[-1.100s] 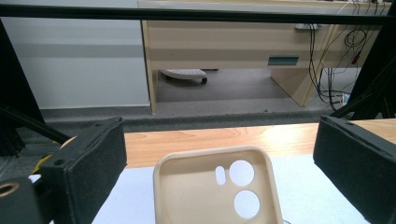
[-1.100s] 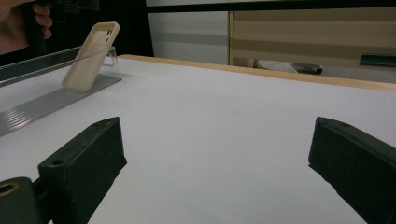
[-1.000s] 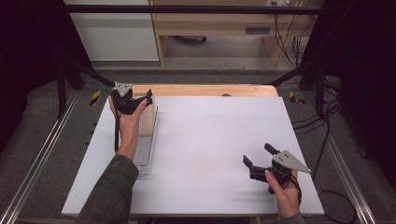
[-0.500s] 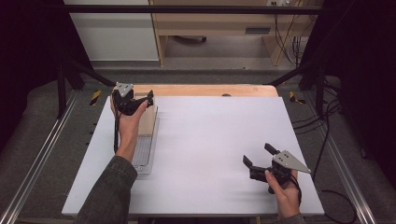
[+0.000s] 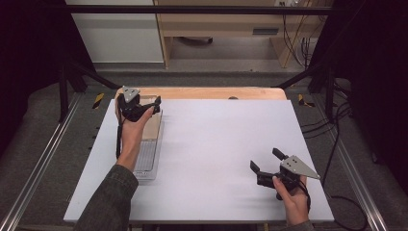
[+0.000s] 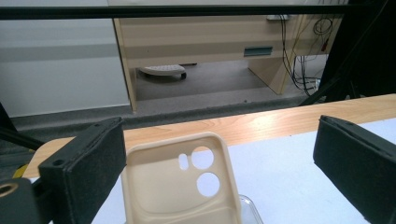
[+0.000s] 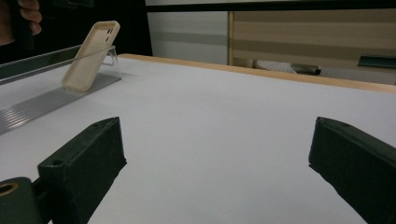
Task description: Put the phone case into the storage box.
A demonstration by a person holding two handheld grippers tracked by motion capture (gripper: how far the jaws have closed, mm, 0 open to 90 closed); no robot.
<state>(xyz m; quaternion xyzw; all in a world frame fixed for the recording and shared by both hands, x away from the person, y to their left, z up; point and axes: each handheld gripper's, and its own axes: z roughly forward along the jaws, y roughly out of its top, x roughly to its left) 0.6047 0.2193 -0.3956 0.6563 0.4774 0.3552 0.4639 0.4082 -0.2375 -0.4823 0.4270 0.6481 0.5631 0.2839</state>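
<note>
A beige phone case point(image 5: 153, 125) leans tilted on a clear ribbed stand point(image 5: 146, 161) at the table's far left. My left gripper point(image 5: 152, 105) hovers open just above the case's top end. In the left gripper view the case point(image 6: 177, 186) shows its hollow inside and camera holes between the wide-apart jaws of that gripper point(image 6: 219, 144), touching neither. My right gripper point(image 5: 266, 160) is open near the front right of the table, over bare white surface. Its own view, between the jaws of the right gripper point(image 7: 215, 168), holds the case point(image 7: 91, 51) far off at the upper left.
The white tabletop point(image 5: 221, 139) ends at a wooden strip point(image 5: 216, 93) along the far edge. Metal rails point(image 5: 38, 168) run along both sides, with black frame posts behind. Cables point(image 5: 337, 125) trail off the right side. A wooden desk point(image 6: 196, 42) stands beyond the table.
</note>
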